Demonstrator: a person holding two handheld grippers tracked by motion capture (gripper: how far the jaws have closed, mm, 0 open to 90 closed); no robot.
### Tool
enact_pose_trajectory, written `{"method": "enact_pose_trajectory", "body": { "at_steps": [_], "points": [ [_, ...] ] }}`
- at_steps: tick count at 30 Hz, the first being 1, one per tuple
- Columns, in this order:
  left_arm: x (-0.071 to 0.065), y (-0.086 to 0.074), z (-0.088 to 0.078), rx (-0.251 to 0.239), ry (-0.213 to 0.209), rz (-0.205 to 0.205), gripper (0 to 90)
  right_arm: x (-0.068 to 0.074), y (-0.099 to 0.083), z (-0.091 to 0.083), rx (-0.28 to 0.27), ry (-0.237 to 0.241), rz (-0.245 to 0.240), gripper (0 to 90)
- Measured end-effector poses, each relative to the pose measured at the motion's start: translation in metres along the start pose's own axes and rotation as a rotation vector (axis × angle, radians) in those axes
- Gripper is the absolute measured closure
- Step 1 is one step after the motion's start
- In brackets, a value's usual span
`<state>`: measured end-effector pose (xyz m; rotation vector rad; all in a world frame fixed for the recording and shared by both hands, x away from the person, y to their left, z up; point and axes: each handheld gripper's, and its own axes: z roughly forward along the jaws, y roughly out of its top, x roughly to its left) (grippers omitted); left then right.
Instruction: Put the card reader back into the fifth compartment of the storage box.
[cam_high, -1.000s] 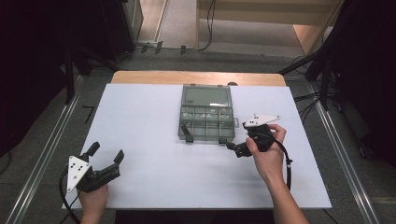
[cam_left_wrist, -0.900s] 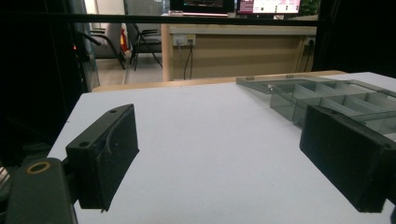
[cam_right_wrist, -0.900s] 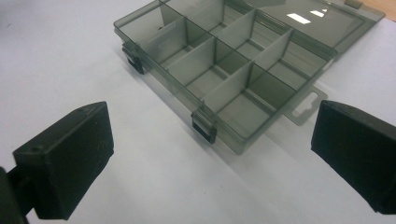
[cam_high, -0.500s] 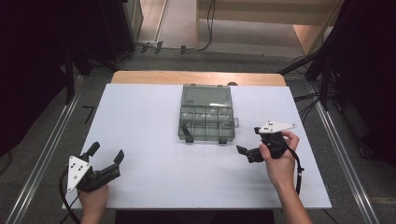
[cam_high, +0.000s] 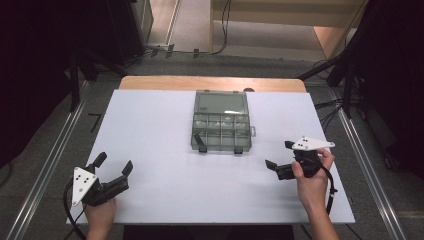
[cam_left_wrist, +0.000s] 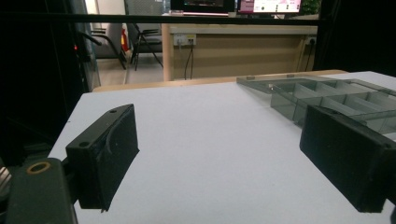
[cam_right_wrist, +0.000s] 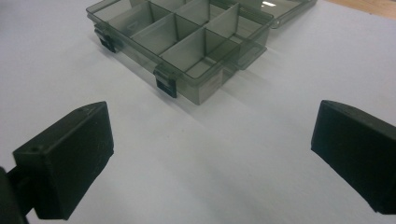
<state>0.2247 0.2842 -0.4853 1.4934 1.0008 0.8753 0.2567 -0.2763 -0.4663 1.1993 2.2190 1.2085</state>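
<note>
High view shows us first the white table (cam_high: 165, 130), a broad sheet with a strip of bare wood along its far edge. Next in size, we see a clear smoky-grey compartment box (cam_high: 221, 121) lying at the middle of the table toward the far side. Its lid is swung open and lies flat beyond the tray, and the tray is split by dividers into small cells; we cannot tell whether any cell holds anything. Two dark latches hang from the near wall of the tray.

At the near left corner we find the left gripper (cam_high: 113, 168), held in the person's left hand (cam_high: 100, 216), pointing toward the far right, well apart from the box. Its jaws stand wide apart with nothing between them; in the left gripper view we see bare table between the two black jaws and the box off to the right.

At the right, nearer than the box and to the side of it, we find the right gripper (cam_high: 279, 155) in the right hand (cam_high: 311, 181), pointing left. Its jaws are also spread, holding nothing. In the right gripper view the box's latched corner (cam_right_wrist: 166, 83) lies ahead of the jaws, apart from them.
</note>
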Motion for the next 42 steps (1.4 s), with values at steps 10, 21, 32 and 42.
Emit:
{"method": "enact_pose_trajectory", "body": {
  "at_steps": [10,21,32,42],
  "points": [
    [0.0,0.0,0.0,0.002,0.001,0.002,11.6,-0.01,-0.022,-0.014,-0.033,-0.017,0.026,0.0],
    [0.0,0.0,0.0,0.002,0.001,0.003,11.6,-0.02,-0.046,-0.029,-0.068,-0.046,0.056,0.0],
    [0.0,0.0,0.0,0.002,0.001,0.002,11.6,-0.033,-0.068,-0.045,-0.132,-0.069,0.109,0.0],
    [0.0,0.0,0.0,-0.001,0.001,-0.004,11.6,-0.041,-0.081,-0.052,-0.197,-0.106,0.134,0.0]
  ]
}}
